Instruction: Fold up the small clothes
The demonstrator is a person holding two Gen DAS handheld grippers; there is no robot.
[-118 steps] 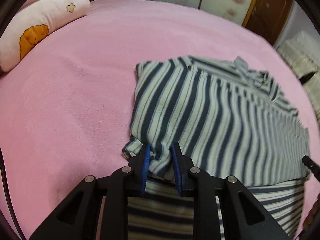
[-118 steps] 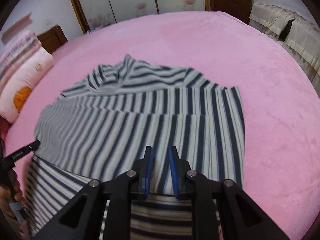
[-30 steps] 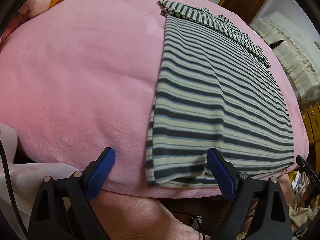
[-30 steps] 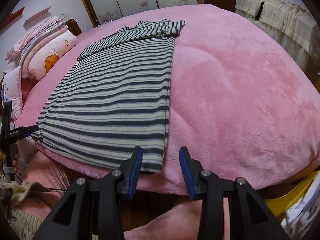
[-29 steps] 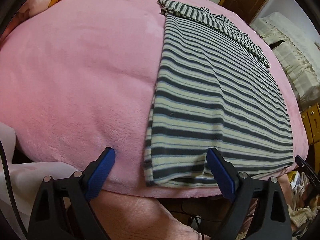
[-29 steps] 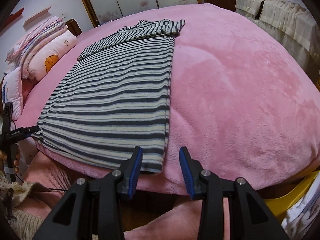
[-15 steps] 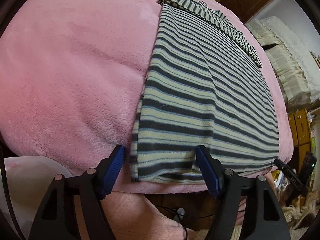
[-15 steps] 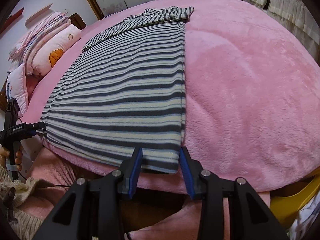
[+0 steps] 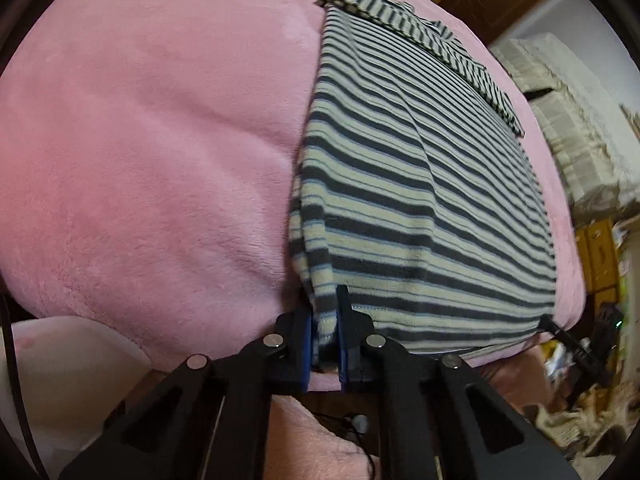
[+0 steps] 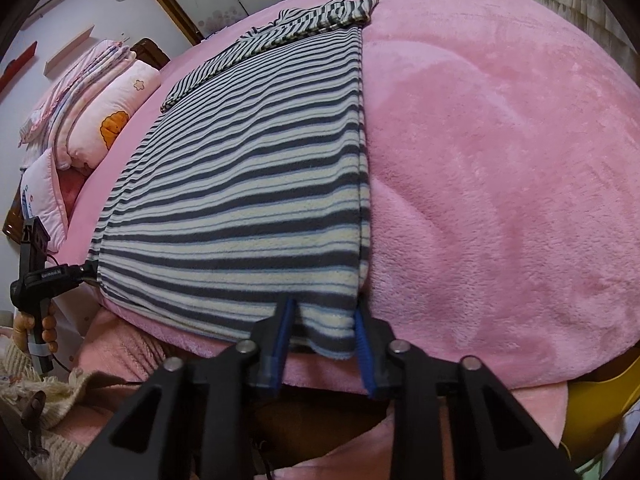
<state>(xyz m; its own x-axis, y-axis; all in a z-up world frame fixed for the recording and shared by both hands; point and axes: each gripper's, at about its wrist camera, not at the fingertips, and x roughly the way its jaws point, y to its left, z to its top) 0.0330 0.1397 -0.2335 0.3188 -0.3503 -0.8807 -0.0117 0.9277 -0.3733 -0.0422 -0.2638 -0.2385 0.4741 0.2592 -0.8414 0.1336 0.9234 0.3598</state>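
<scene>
Right wrist: unreadable left claw lettering

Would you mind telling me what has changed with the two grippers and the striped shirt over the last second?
Both grippers moved forward to the near hem. The left gripper, wide open a second ago, has shut on the striped shirt at its near left corner. The right gripper now straddles the near right corner, not yet closed. The shirt stays flat on the pink blanket.
</scene>
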